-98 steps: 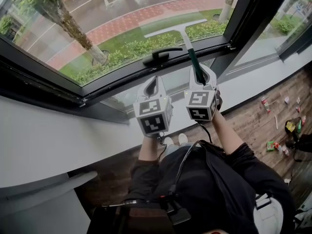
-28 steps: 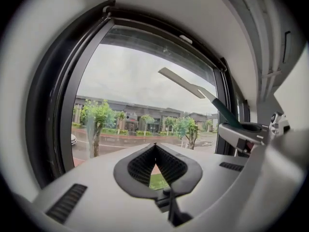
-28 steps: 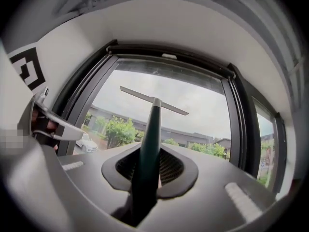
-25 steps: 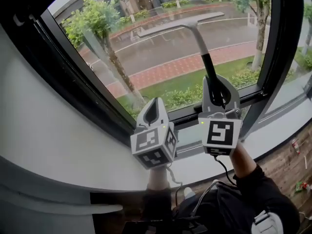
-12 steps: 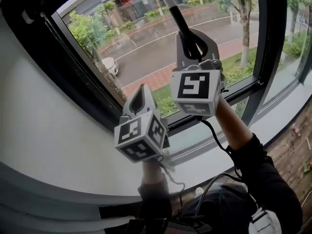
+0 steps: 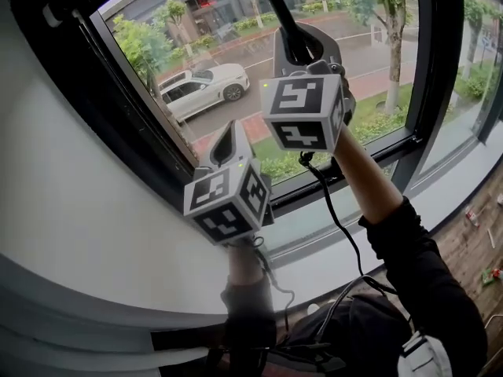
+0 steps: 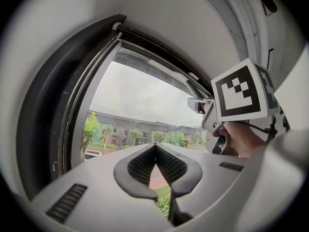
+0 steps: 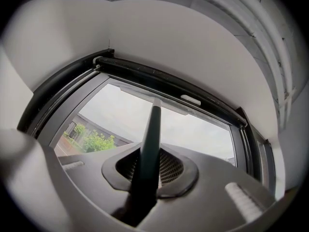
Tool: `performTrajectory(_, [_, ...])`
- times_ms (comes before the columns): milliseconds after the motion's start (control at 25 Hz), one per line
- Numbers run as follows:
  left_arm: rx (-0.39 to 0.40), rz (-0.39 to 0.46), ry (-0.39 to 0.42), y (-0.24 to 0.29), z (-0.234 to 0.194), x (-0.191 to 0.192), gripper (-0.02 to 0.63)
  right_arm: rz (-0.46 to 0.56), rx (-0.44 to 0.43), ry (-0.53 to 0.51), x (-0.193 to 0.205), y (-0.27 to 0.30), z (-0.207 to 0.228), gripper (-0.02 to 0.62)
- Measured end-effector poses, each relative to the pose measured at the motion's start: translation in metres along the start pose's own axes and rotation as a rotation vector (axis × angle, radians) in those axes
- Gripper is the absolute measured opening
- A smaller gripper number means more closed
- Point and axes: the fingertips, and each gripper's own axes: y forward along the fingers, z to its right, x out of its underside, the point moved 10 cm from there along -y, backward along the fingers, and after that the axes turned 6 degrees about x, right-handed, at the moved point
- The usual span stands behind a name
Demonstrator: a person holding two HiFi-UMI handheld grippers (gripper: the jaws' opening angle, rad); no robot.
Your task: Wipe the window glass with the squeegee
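Compared with a second ago, the right gripper [image 6: 302, 44] is raised well higher before the window glass [image 6: 377, 93]. The squeegee [image 6: 283, 18] is carried up with it, so that its blade, then seen in the head view, is now beyond that view's top edge and only the dark handle is left showing. A white car [image 6: 200, 89] is newly seen on the road outside.

In the right gripper view the jaws are clamped on the handle, and the pale blade [image 8: 155, 99] is held just under the upper frame [image 8: 159, 76]. Whether it touches the glass cannot be told. The left gripper [image 6: 229, 132] is held lower, its jaws closed together on nothing.

The step in hand is judged to be the setting of the blade at the top for a downward stroke. It is best done with the blade laid flat along its whole length, level with the frame, and with even pressure kept as it is drawn down.
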Motion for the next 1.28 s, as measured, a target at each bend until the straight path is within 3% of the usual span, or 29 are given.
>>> performTrajectory(440, [0.046, -0.008, 0.023, 0.012, 0.006, -0.002, 0.003, -0.046, -0.02, -0.005, 0.01, 0.011, -0.004, 0.061])
performTrajectory(1280, [0.005, -0.032, 0.016, 0.004, -0.001, 0.015, 0.003, -0.071, -0.015, -0.052, 0.031, -0.004, -0.007, 0.061])
